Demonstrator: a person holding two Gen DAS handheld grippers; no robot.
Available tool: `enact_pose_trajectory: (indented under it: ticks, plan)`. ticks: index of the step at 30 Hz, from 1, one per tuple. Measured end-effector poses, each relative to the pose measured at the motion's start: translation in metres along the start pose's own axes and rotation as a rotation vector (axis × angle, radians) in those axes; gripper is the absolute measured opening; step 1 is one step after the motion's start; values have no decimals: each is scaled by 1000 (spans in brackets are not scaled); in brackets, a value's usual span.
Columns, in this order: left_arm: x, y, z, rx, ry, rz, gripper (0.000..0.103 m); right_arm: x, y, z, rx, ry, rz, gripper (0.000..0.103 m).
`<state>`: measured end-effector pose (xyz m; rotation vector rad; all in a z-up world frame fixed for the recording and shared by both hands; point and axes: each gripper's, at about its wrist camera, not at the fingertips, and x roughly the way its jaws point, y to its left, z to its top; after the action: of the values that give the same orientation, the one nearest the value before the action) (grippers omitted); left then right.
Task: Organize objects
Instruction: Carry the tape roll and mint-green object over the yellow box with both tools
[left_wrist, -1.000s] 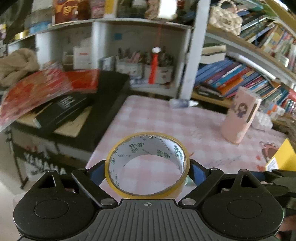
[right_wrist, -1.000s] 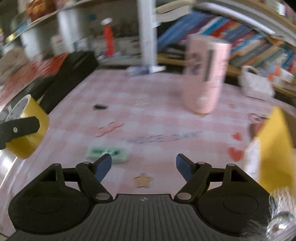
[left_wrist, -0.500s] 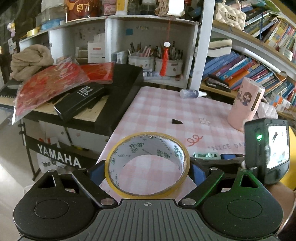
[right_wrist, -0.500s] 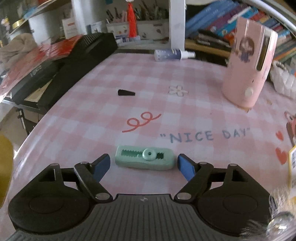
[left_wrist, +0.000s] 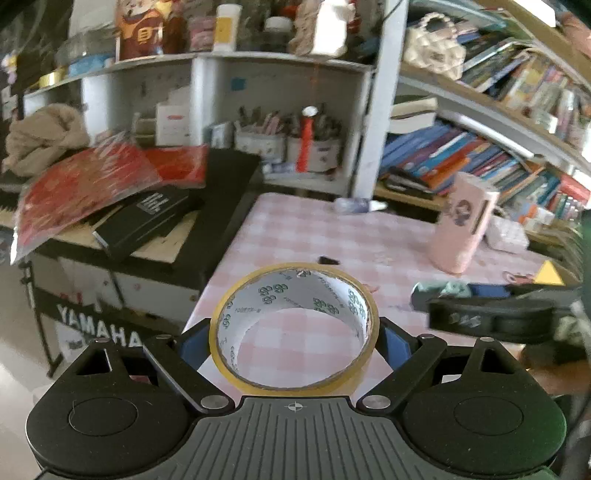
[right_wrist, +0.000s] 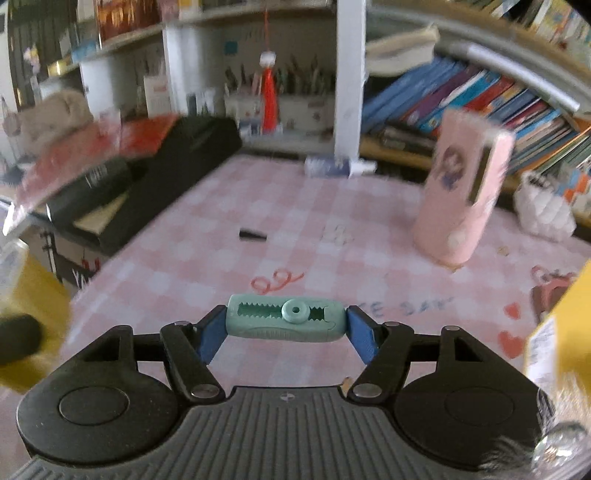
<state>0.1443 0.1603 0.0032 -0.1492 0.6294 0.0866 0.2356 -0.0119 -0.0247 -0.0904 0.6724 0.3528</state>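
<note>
Above the pink checked bench (right_wrist: 229, 221) | yellow tape roll (left_wrist: 293, 328) is pinched across its width by left claw (left_wrist: 293, 338) | green toothed clip (right_wrist: 286, 318), just closed upon, is clamped endwise by right claw (right_wrist: 286, 330) | level carrying advised.

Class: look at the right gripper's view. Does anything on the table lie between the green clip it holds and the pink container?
Nothing visible does. The right gripper, its jaws having just closed, clamps the green clip; bare checked cloth runs to the pink container. The small black piece lies off to the left.
</note>
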Motion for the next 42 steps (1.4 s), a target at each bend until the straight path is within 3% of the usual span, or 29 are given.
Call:
enact_pose_trajectory:
  ticks: [6,15,28,42]
  plan:
    - [-21,-7,-6,52,-35,-91,92,-61,-9,-5,33,-66,-41,66]
    - [-48,-13,-26,128,-37,-195,92,-99,2,-43,102,-17,-135,66]
    - [-88,-2,-60,146,-2,-244,92,-141,37,-91,115,30,-168,66]
    - [-113,-21,-87,251,32,-347,92,-189,35,-142,249,41,-258,66]
